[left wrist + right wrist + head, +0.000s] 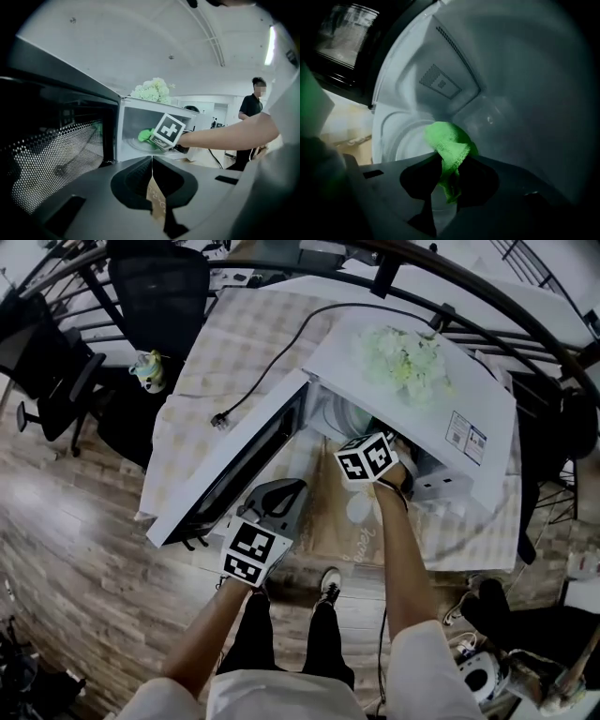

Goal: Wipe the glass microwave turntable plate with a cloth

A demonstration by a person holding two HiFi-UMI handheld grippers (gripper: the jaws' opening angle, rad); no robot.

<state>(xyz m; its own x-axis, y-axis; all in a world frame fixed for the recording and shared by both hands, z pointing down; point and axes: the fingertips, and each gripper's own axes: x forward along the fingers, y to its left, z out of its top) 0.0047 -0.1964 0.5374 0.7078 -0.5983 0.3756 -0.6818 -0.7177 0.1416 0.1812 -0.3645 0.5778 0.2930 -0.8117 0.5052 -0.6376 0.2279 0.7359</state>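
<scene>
A white microwave (412,399) stands on the table with its door (234,465) swung open to the left. My right gripper (367,457) reaches into the cavity, its fingertips hidden in the head view. In the right gripper view it (445,161) is shut on a green cloth (449,140), which hangs over the glass turntable plate (401,140). The left gripper view shows the same cloth (146,136) on the plate (137,146) beside the right gripper's marker cube (168,131). My left gripper (151,161) is shut on nothing and sits outside, near the door (278,495).
White flowers (403,357) lie on top of the microwave. Its black power cord (258,376) trails across the checked tablecloth. A brown mat (337,517) lies in front of the cavity. Office chairs (155,287) stand beyond the table. A person (251,105) stands in the background.
</scene>
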